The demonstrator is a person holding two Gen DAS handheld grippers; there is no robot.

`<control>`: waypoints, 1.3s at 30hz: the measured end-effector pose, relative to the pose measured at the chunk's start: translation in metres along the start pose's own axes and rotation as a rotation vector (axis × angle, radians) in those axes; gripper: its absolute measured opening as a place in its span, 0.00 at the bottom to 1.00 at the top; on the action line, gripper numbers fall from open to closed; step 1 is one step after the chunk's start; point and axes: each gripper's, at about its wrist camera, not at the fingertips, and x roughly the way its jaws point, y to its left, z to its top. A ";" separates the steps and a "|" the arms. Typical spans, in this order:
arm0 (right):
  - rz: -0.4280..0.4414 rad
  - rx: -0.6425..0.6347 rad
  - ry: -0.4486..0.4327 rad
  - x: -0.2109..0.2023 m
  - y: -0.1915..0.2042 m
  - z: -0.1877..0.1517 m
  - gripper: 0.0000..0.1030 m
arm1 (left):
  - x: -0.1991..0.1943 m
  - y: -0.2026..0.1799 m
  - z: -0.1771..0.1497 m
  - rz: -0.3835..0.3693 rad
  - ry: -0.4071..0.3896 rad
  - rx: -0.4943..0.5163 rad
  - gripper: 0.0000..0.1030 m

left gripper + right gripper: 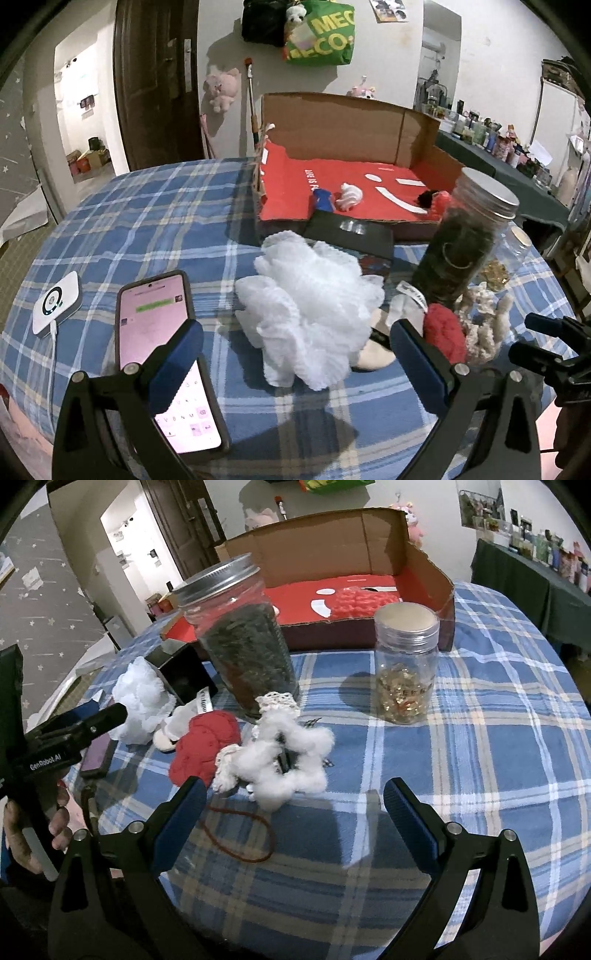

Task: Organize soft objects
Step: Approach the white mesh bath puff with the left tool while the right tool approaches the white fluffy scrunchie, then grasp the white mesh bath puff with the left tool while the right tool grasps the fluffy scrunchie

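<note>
A white mesh bath puff lies on the blue plaid cloth just ahead of my open left gripper; it also shows in the right wrist view. A red knitted piece and a white fluffy ring scrunchie lie beside it. My right gripper is open and empty, just short of the scrunchie. An open cardboard box with a red lining holds a white scrunchie, a blue item and a red knitted thing.
A phone lies under my left finger, with a white device to its left. A tall jar of dark leaves and a smaller jar with gold bits stand on the cloth. A black box and a brown hair tie lie nearby.
</note>
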 end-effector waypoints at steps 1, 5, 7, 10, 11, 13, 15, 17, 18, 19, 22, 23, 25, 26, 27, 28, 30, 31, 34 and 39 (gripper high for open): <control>-0.005 -0.001 -0.001 0.001 -0.001 0.000 0.95 | 0.001 0.001 0.000 0.002 0.003 -0.001 0.97; -0.013 -0.004 0.004 0.005 -0.003 0.001 0.95 | 0.006 0.005 0.001 -0.003 0.012 -0.006 0.92; -0.012 -0.007 0.004 0.006 -0.003 0.002 0.95 | 0.008 0.006 0.002 -0.012 0.014 -0.007 0.91; -0.012 -0.018 0.000 0.008 -0.001 0.003 0.95 | 0.011 0.006 0.004 -0.027 0.022 -0.010 0.88; -0.012 -0.021 0.000 0.009 0.000 0.004 0.95 | 0.012 0.006 0.004 -0.028 0.023 -0.008 0.88; -0.009 -0.028 -0.003 0.010 0.001 0.005 0.95 | 0.014 0.005 0.005 -0.025 0.023 -0.004 0.87; -0.006 -0.034 -0.006 0.012 0.002 0.007 0.95 | 0.017 0.005 0.006 -0.026 0.028 0.000 0.85; -0.005 -0.035 -0.005 0.015 0.001 0.008 0.95 | 0.019 0.005 0.006 -0.030 0.035 0.002 0.84; -0.002 -0.034 -0.007 0.016 0.001 0.008 0.93 | 0.020 0.006 0.006 -0.032 0.036 0.000 0.84; -0.001 -0.032 -0.008 0.016 0.000 0.009 0.91 | 0.020 0.006 0.006 -0.035 0.038 -0.003 0.83; 0.020 -0.019 -0.009 0.018 -0.002 0.011 0.87 | 0.023 0.009 0.006 -0.058 0.046 -0.013 0.78; 0.033 -0.014 -0.008 0.020 -0.003 0.012 0.87 | 0.024 0.009 0.006 -0.068 0.051 -0.016 0.77; 0.057 -0.010 -0.004 0.022 -0.002 0.013 0.82 | 0.026 0.008 0.006 -0.079 0.059 -0.018 0.75; 0.068 -0.008 -0.002 0.023 -0.002 0.013 0.80 | 0.027 0.008 0.006 -0.084 0.064 -0.019 0.74; 0.076 -0.007 0.001 0.025 -0.002 0.014 0.79 | 0.028 0.007 0.005 -0.090 0.068 -0.019 0.72; 0.084 -0.008 0.004 0.026 -0.001 0.014 0.77 | 0.029 0.007 0.005 -0.093 0.071 -0.017 0.71; 0.092 -0.011 0.012 0.029 0.001 0.015 0.73 | 0.030 0.005 0.005 -0.091 0.073 -0.012 0.70; 0.099 -0.012 0.017 0.031 0.002 0.015 0.70 | 0.030 0.005 0.005 -0.092 0.073 -0.009 0.69; 0.111 -0.015 0.027 0.032 0.004 0.014 0.62 | 0.029 0.004 0.006 -0.097 0.068 -0.007 0.66; 0.129 -0.003 0.030 0.029 0.002 0.013 0.46 | 0.028 0.006 0.007 -0.104 0.062 -0.017 0.60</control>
